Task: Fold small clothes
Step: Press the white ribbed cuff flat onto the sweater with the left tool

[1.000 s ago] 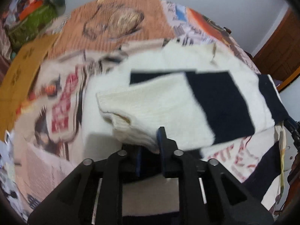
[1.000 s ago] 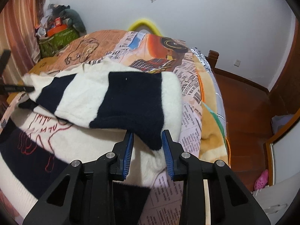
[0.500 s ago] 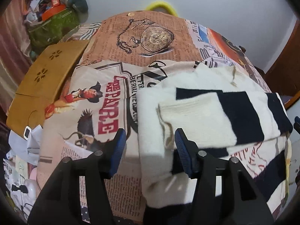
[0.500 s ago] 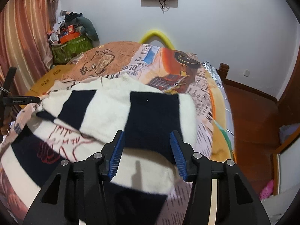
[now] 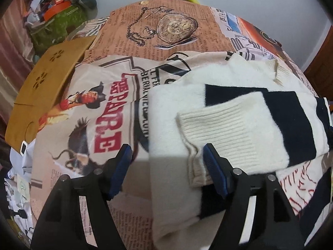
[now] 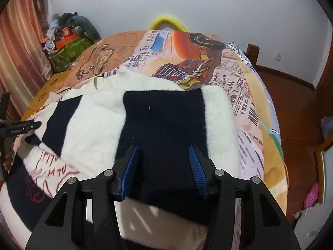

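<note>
A cream and navy striped sweater [image 5: 170, 112] with red stitching lies on the newspaper-print bedspread [image 5: 108, 104]. Its sleeve is folded across the body, and the ribbed cream cuff [image 5: 229, 129] rests flat on top. My left gripper [image 5: 167, 156] hovers over the sweater's left edge beside the cuff; its jaws are opening and its pads press on nothing. My right gripper [image 6: 163, 156] stands open above the sleeve's navy band [image 6: 164, 120], its pads clear of the cloth. The left gripper's finger [image 6: 20, 127] shows at the left edge of the right wrist view.
A tan board with paw cut-outs [image 5: 47, 79] lies at the bed's left side, and a green bag of clutter [image 5: 60, 25] sits behind it. To the right the bed ends at a wooden floor [image 6: 291, 104] with a pink shoe [image 6: 311, 195]. A yellow arc [image 6: 166, 21] rises behind the bed.
Both grippers let go of the sleeve and opened. The sleeve now lies flat across the sweater, and both grippers have drawn back from it.
</note>
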`<action>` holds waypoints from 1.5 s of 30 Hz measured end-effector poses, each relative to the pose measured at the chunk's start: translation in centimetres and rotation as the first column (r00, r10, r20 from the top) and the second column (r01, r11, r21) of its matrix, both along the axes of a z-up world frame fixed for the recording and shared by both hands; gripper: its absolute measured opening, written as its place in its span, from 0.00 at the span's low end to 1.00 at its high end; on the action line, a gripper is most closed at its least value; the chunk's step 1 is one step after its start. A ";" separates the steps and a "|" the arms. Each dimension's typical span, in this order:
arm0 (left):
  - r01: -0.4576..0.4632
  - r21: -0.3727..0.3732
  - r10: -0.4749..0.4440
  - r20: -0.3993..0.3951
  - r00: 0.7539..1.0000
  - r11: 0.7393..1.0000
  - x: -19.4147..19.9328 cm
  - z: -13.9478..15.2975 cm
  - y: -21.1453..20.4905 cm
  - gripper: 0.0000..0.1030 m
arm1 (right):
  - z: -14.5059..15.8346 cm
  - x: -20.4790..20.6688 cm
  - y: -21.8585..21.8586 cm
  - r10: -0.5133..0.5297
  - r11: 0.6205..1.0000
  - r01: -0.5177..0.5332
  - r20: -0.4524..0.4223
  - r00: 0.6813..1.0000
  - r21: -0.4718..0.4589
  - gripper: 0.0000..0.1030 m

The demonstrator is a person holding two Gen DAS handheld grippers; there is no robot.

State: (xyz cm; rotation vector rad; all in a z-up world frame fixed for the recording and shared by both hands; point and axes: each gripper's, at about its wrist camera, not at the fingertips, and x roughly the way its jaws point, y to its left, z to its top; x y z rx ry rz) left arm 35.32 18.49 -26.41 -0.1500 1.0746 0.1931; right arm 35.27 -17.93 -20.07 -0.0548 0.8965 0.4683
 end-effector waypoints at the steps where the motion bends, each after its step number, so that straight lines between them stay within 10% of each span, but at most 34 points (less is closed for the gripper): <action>1: -0.004 0.002 0.004 0.000 1.000 1.000 -0.4 0.2 0.2 0.70 | 0.3 -0.6 -0.2 0.003 1.000 -0.003 -0.001 1.000 -0.002 0.46; 13: 0.026 -0.089 -0.023 0.038 0.999 0.996 -1.0 2.7 -1.1 0.48 | 2.2 -4.9 -5.2 -0.080 0.997 0.081 -0.010 0.997 0.021 0.59; 18: 0.034 -0.041 -0.035 -0.017 0.999 0.999 0.9 1.3 -2.8 0.06 | 2.1 -5.2 -5.9 -0.099 0.995 0.099 -0.016 0.995 0.008 0.59; 25: -0.010 -0.023 0.012 0.087 0.996 1.000 -0.4 3.4 -1.3 0.03 | 2.5 -4.9 -5.6 -0.099 0.994 0.098 0.004 0.995 0.039 0.59; 34: -0.046 -0.024 0.046 0.010 0.999 0.999 -1.0 1.6 0.3 0.01 | 0.9 -4.8 -4.1 -0.071 0.997 0.072 -0.032 0.997 0.031 0.59; 45: -0.005 -0.241 0.012 0.028 1.000 0.971 -0.7 3.0 -1.0 0.33 | 1.3 -5.9 -4.9 -0.079 0.996 0.081 -0.035 0.996 0.036 0.59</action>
